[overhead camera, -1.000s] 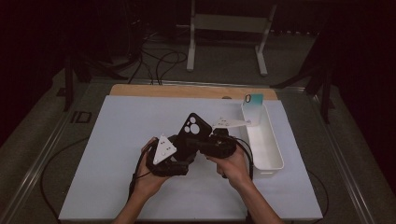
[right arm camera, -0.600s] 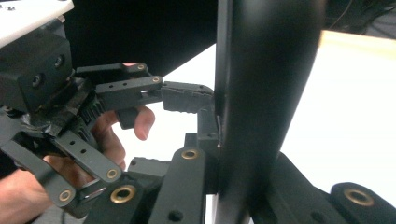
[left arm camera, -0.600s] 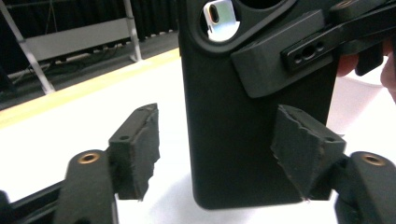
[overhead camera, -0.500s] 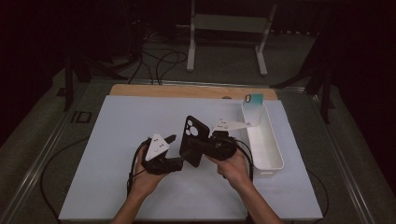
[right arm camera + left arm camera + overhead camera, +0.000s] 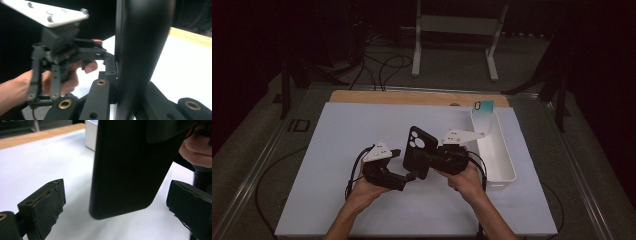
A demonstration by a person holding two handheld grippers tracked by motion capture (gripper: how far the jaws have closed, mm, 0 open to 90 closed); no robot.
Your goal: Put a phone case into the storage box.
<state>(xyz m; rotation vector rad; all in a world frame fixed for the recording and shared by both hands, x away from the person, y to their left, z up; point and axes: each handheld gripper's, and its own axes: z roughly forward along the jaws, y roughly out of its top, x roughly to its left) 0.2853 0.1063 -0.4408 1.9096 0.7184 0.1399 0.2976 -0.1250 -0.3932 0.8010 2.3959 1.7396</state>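
A black phone (image 5: 419, 150), camera cut-outs at its top, is held upright above the white mat (image 5: 337, 150). My right gripper (image 5: 424, 158) is shut on its lower half, coming in from the right. In the right gripper view the phone (image 5: 142, 45) rises edge-on between the jaws of my right gripper (image 5: 130, 98). My left gripper (image 5: 411, 176) is open below and left of the phone. In the left gripper view my left gripper (image 5: 117, 189) has its jaws spread wide on either side of the phone's rounded bottom end (image 5: 127, 167), touching neither side.
A long white bin (image 5: 498, 150) lies to the right on the mat, with a teal phone case (image 5: 484, 107) leaning at its far end. A wooden strip (image 5: 412, 97) edges the table's far side. Cables trail from both grippers toward the person.
The phone has come down a little and stands more upright in the right gripper. The left gripper has slid slightly left and now sits lower, by the phone's bottom end.
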